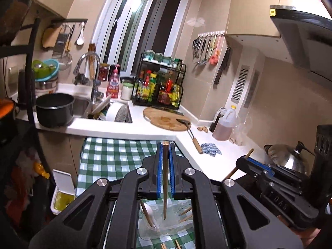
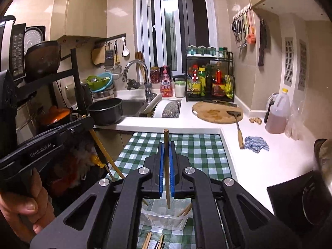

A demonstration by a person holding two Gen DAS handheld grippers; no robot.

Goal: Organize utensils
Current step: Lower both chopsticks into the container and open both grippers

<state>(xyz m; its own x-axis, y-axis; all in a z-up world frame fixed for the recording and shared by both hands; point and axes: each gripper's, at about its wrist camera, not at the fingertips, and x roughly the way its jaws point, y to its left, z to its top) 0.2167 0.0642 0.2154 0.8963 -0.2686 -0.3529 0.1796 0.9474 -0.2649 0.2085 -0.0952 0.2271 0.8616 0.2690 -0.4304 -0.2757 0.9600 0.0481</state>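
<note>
My left gripper (image 1: 165,147) is shut on a dark brown chopstick (image 1: 165,178) held upright, its tip hanging over clear plastic containers (image 1: 164,226) on the green checked tablecloth (image 1: 116,155). A white spoon (image 1: 150,213) and wooden chopsticks (image 1: 185,214) stand in the containers. My right gripper (image 2: 166,147) is shut on a light wooden chopstick (image 2: 167,170), upright above a clear container (image 2: 164,217) holding other chopsticks (image 2: 184,211). More chopsticks (image 2: 148,240) lie on the cloth below. The right gripper shows in the left wrist view (image 1: 247,158), the left gripper in the right wrist view (image 2: 87,122).
White L-shaped counter (image 2: 249,166) carries a round cutting board (image 2: 217,112) with a spatula (image 2: 236,122), a blue cloth (image 2: 256,143), an oil jug (image 2: 277,114), a bottle rack (image 2: 209,83). A sink (image 2: 132,105) with a black pot (image 2: 105,110) sits left. A steel kettle (image 1: 286,157) is right.
</note>
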